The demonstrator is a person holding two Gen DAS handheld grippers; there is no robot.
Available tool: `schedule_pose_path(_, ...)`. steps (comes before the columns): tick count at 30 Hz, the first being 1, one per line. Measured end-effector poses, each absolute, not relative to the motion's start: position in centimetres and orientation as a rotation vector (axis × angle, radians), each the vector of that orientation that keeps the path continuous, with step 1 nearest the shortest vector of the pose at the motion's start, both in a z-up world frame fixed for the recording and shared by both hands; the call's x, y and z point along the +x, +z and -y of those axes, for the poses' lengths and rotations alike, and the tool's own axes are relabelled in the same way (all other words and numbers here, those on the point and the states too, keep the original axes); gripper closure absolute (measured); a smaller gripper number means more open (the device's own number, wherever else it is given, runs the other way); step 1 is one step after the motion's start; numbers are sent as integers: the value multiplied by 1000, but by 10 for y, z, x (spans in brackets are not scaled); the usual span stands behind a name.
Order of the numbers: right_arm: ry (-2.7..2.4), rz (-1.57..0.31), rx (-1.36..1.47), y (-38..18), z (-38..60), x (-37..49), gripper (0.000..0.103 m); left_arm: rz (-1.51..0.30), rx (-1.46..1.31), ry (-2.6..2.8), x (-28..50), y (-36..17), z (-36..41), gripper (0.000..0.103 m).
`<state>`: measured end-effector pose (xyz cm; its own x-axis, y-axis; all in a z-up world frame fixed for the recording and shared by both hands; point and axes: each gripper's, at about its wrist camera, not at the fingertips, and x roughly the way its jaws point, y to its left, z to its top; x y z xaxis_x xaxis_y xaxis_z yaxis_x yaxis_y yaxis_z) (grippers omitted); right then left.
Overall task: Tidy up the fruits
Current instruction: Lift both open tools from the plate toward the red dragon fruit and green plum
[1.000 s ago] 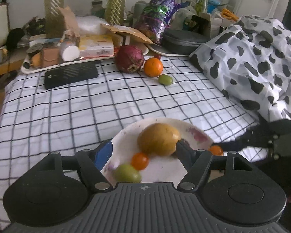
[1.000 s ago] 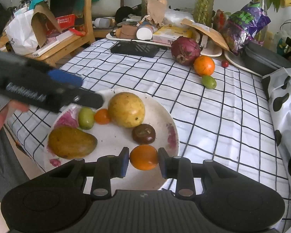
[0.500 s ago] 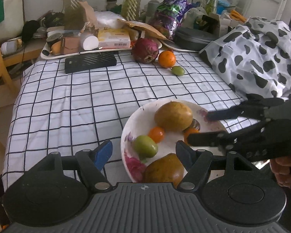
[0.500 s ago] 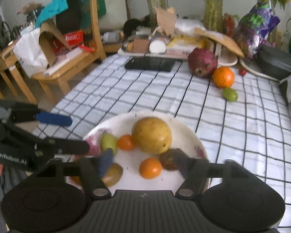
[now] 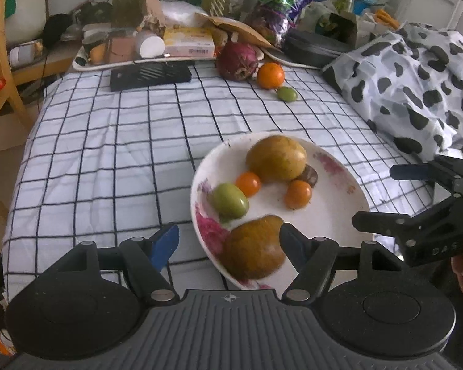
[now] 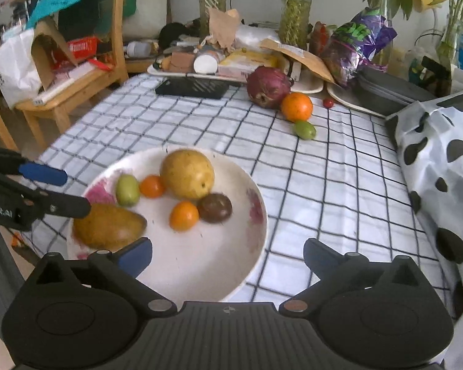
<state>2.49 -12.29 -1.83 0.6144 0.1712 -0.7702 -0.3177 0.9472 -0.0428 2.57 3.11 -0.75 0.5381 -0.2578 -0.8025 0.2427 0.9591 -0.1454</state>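
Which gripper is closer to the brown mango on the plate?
The left. The left gripper is open right around the mango, one finger almost touching it. The right gripper is open over the bare near part of the plate, beside the mango.

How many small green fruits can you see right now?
2. One small green oval fruit lies on the white floral plate, beside a small orange tomato. The other green fruit lies on the checked tablecloth, just in front of the big orange.
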Motion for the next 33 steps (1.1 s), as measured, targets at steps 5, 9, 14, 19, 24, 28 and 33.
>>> schedule_pose_path(5,253,-886,-261,-25,117,22,0,-958,32,-326,24,-8,-19,32)
schedule_pose_path(9,240,-893,-287,-28,115,26,0,-953,37,-345,26,-8,-14,32)
schedule_pose_path(14,219,-889,-301,-28,114,28,0,-949,44,-346,26,-8,-10,32)
schedule_pose_path(19,206,-881,-290,-27,117,28,0,-947,55,-342,25,-8,-9,32)
schedule_pose_path(24,197,-879,-284,-26,117,29,0,-940,54,-350,26,-7,-10,32)
schedule_pose_path(28,195,-874,-283,-26,117,28,0,-935,51,-350,25,-6,-11,32)
schedule_pose_path(33,191,-870,-278,-25,118,29,0,-930,55,-345,24,-5,-10,32)
